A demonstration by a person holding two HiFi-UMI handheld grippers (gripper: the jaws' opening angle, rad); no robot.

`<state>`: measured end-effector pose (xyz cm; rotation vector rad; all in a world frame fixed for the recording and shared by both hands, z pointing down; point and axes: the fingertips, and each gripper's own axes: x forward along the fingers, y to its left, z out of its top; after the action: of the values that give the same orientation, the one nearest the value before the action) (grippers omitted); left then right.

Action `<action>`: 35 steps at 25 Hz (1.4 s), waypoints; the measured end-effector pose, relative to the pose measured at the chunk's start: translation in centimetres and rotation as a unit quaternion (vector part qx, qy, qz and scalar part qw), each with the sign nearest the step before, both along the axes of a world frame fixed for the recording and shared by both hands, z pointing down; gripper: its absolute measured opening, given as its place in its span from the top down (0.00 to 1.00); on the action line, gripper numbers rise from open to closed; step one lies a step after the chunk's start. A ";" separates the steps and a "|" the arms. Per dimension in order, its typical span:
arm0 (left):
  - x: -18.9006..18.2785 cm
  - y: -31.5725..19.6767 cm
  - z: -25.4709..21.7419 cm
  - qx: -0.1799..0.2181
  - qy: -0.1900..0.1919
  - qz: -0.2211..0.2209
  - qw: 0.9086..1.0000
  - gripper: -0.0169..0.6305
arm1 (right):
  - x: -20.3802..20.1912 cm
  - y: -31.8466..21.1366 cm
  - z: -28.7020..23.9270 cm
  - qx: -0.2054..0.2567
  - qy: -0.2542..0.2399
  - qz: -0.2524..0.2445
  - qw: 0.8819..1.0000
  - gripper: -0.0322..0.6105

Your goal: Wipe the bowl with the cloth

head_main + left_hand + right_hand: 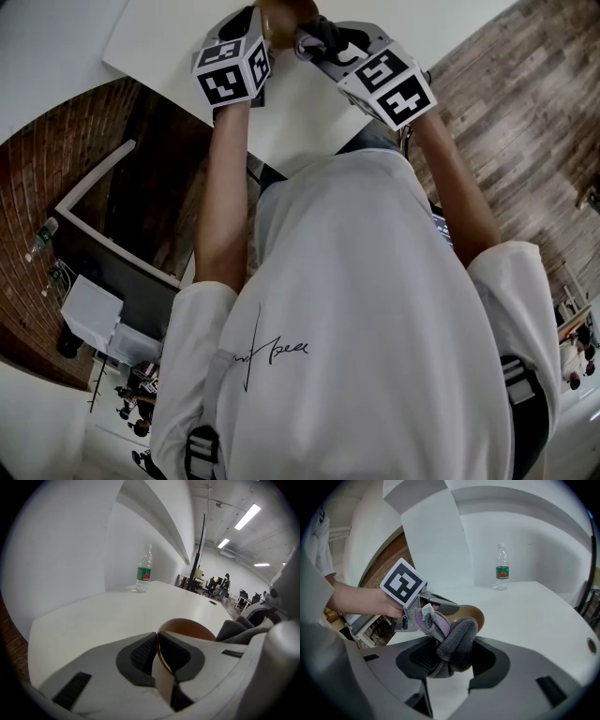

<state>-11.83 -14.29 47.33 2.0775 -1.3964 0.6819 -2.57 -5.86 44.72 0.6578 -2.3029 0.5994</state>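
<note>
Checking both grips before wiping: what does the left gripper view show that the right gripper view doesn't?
Only the left gripper view: the left gripper, jaws clamped on the rim of the brown round bowl, and ceiling light strips. Only the right gripper view: the right gripper, jaws shut on the bunched grey-and-purple cloth, the left one's marker cube, the person's forearm. Both: bowl, cloth, clear plastic water bottle, white table.

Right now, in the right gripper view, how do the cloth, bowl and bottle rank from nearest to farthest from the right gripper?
1. cloth: bunched up and clamped in the jaws of the right gripper.
2. bowl: just beyond the cloth, near the view's centre.
3. bottle: upright at the far side of the table, right of centre.
</note>
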 end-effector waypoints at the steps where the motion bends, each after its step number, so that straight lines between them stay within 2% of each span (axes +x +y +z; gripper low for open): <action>1: 0.0 0.0 0.0 0.000 0.000 0.000 1.000 0.91 | 0.0 0.0 0.0 0.000 0.000 -0.001 1.000 0.67; 16: 0.0 0.0 -0.1 -0.004 0.008 -0.002 1.000 0.91 | -2.3 1.4 -0.1 -0.023 -0.029 -0.020 0.999 0.67; 35: -0.3 0.3 0.2 -0.008 0.008 -0.006 1.000 0.91 | -3.3 1.3 -0.4 -0.044 -0.059 -0.023 0.997 0.67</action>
<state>-12.18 -14.01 47.49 2.0563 -1.3891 0.6675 -5.84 -4.59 44.35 0.5385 -2.3781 0.7309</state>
